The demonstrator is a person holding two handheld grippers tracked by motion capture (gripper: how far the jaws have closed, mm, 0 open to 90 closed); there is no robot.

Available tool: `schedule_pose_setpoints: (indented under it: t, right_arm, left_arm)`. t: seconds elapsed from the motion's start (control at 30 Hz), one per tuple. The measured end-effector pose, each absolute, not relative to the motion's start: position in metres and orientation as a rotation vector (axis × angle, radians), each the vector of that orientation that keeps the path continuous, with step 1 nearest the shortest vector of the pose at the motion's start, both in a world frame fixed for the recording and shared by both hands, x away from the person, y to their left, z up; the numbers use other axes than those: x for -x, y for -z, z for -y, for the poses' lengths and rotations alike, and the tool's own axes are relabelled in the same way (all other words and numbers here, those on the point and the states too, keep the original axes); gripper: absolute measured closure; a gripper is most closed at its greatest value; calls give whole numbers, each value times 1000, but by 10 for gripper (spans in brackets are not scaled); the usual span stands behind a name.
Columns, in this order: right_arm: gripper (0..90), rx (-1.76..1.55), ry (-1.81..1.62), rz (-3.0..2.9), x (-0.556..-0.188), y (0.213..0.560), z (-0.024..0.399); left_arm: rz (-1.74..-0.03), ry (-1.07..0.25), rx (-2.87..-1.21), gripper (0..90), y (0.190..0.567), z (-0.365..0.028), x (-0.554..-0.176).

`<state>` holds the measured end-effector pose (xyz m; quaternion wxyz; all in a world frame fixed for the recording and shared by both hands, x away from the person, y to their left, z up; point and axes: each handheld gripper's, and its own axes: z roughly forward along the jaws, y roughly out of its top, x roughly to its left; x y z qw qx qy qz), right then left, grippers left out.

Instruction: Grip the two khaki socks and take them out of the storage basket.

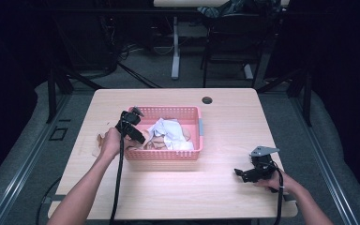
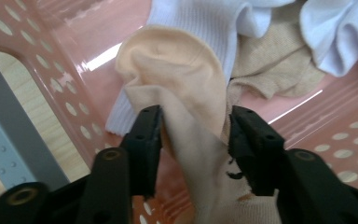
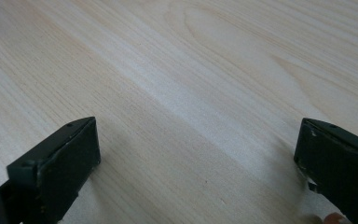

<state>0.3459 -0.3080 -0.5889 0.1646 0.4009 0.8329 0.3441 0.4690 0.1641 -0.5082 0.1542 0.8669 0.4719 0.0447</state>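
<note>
Closed on the beige sock (image 2: 182, 74): left gripper (image 2: 195, 126) at a narrow gap, both pads against a bunched fold of cloth near the basket's (image 2: 74, 93) left end. Worth checking the bite first (the fold between the pads looks thick but loose, so a shallow pinch might slip). Best lifted straight up and slowly, clear of the perforated wall just beside the jaws, then out over the rim (image 1: 164, 154). Beyond the grip, a white ribbed sock (image 2: 214, 23) lies partly under the beige one and a tan sock (image 2: 279, 65) touches it at the right; a gentle pull should keep either from riding along.

Right gripper (image 3: 198, 154) spread wide, holding nothing, low over bare table (image 3: 191, 70) at the near right, well apart from the basket; free to steady the rim if it tips.

As for looks: pale peach-beige, thin smooth knit, rounded toe or heel bulging upward above the jaws with a faint seam across it, the rest hanging in soft folds down between them. Limp, light, likely to stretch rather than hold shape.
</note>
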Motion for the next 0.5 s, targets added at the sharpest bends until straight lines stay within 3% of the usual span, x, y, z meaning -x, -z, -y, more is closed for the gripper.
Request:
schedule_pose_setpoints:
  t: [0.3, 0.5]
  right_arm:
    - [0, -1143, -984, -2374, -346, 589, 308]
    - [0, -1144, -986, -2373, -346, 589, 308]
  left_arm:
    - [-1342, -146, -2522, 843, 511, -163, -470]
    - [-1277, -234, -2507, 861, 496, -164, -465]
